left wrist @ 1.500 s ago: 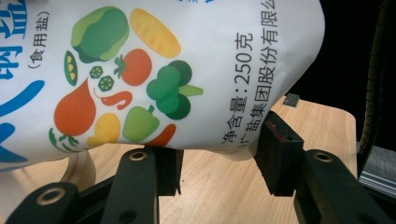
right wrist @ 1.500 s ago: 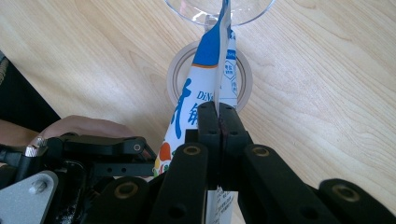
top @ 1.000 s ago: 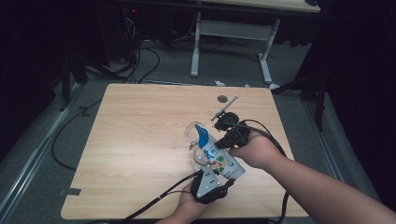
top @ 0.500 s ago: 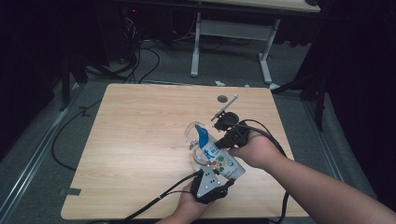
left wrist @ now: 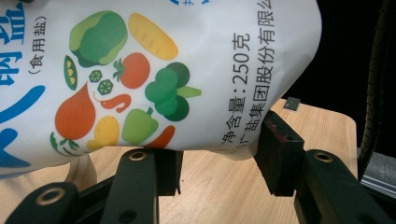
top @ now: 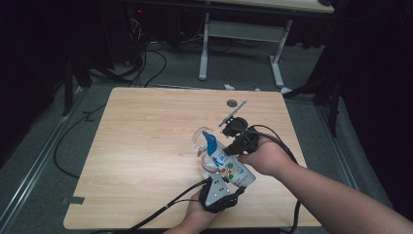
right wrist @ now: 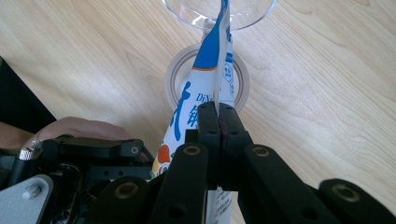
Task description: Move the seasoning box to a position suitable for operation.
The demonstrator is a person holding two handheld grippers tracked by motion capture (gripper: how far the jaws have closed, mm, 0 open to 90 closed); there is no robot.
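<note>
The wooden table carries the work near its front right part. Above it a white salt bag, printed with vegetables and blue lettering, hangs tilted, its blue top corner at the rim of a clear glass bowl. A roll of tape lies flat on the wood under the bag, just beside the bowl. The left gripper, low at the table's front edge, clamps the bag's bottom end between its jaws, which stand partly spread around its bulk. The right gripper has its jaws pressed together, pinching the bag's flat side seam. A small dark disc rests near the far edge, well apart.
</note>
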